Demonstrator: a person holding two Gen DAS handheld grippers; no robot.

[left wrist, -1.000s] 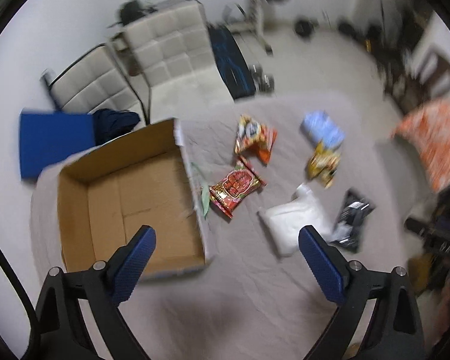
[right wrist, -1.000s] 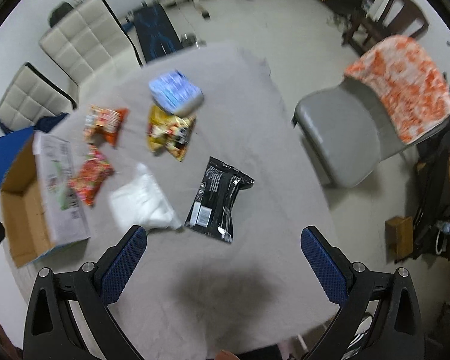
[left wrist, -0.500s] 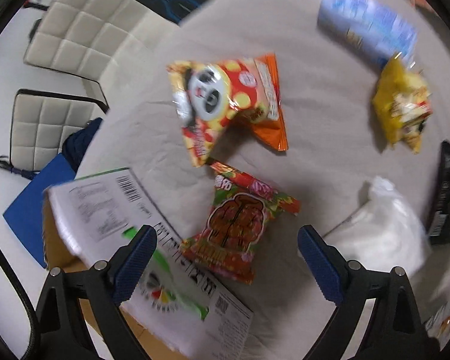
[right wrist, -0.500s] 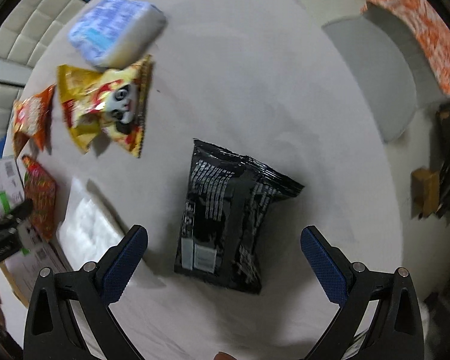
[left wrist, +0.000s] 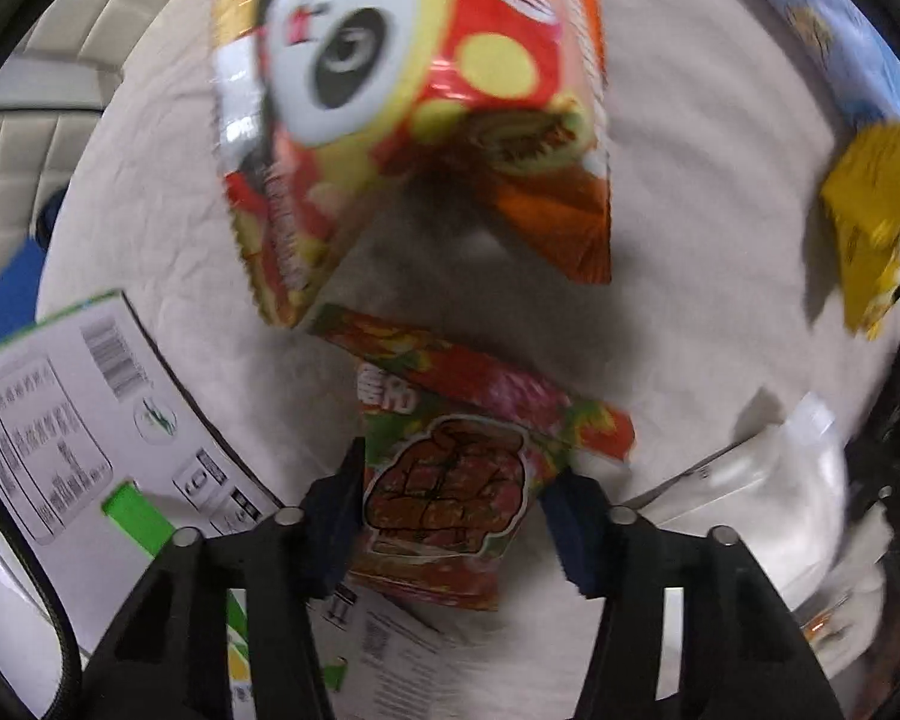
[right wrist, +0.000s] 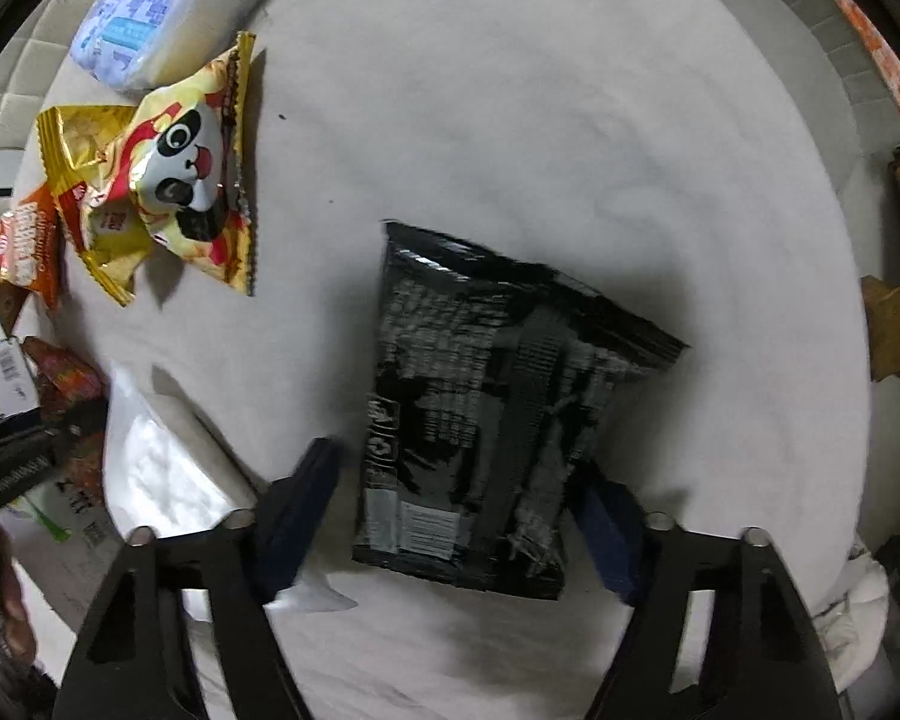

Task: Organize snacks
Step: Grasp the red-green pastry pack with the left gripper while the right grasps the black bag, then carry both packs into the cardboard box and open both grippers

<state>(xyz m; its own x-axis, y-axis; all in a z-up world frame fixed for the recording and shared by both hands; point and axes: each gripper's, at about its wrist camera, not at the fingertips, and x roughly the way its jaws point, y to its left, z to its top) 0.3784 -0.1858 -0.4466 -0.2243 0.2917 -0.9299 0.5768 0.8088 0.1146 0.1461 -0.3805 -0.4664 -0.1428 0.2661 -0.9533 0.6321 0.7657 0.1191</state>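
1. Your left gripper straddles the red snack bag lying on the cloth; fingers are apart, close beside its edges; its long axis runs straight ahead.
2. Your right gripper straddles the black bag; jaws are apart, not yet touching.
3. The box lies left, nearer your left hand.

Both grippers low over the table: left gripper pads closing in, right gripper jaws spread wider.
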